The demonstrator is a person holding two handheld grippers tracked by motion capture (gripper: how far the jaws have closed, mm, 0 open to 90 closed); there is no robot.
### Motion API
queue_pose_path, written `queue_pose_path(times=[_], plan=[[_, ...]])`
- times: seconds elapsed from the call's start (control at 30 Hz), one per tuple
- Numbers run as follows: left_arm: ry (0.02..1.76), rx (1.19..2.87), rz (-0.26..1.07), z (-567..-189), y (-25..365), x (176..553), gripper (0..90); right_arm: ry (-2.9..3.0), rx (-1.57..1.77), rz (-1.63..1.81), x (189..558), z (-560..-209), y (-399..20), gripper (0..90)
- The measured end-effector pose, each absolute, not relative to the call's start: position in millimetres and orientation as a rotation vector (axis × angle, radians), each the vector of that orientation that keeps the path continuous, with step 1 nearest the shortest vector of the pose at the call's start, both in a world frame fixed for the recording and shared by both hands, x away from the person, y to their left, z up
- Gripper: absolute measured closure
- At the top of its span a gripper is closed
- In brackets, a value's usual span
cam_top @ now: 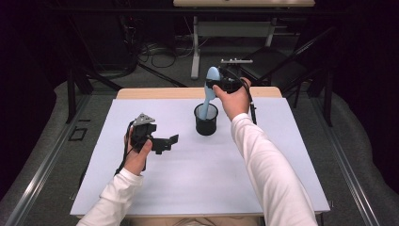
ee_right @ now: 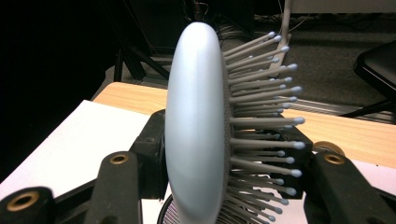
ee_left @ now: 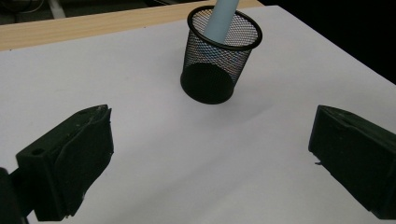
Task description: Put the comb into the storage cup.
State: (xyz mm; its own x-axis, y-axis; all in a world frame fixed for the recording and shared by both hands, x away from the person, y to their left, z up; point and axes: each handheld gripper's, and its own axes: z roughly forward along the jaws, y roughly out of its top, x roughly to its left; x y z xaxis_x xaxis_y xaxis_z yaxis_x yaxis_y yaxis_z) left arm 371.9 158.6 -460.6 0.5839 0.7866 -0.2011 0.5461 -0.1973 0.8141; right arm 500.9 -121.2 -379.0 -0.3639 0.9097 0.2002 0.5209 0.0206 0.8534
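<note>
The pale blue hairbrush is pinched at its head by the right gripper, its handle already lowered into the black mesh cup on the worktop. Release is judged the remaining step. The left gripper is held spread and empty, near the cup.

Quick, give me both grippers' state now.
Left gripper: open, holding nothing.
Right gripper: shut on the hairbrush, whose handle stands in the mesh cup.
</note>
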Motion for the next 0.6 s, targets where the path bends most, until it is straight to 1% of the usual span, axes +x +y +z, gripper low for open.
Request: queue_pose_path(times=[0.6], plan=[[1.074,1.884,0.319,-461,159,372,0.1,1.895,1.428,1.270,502,-396,-116,47.6]])
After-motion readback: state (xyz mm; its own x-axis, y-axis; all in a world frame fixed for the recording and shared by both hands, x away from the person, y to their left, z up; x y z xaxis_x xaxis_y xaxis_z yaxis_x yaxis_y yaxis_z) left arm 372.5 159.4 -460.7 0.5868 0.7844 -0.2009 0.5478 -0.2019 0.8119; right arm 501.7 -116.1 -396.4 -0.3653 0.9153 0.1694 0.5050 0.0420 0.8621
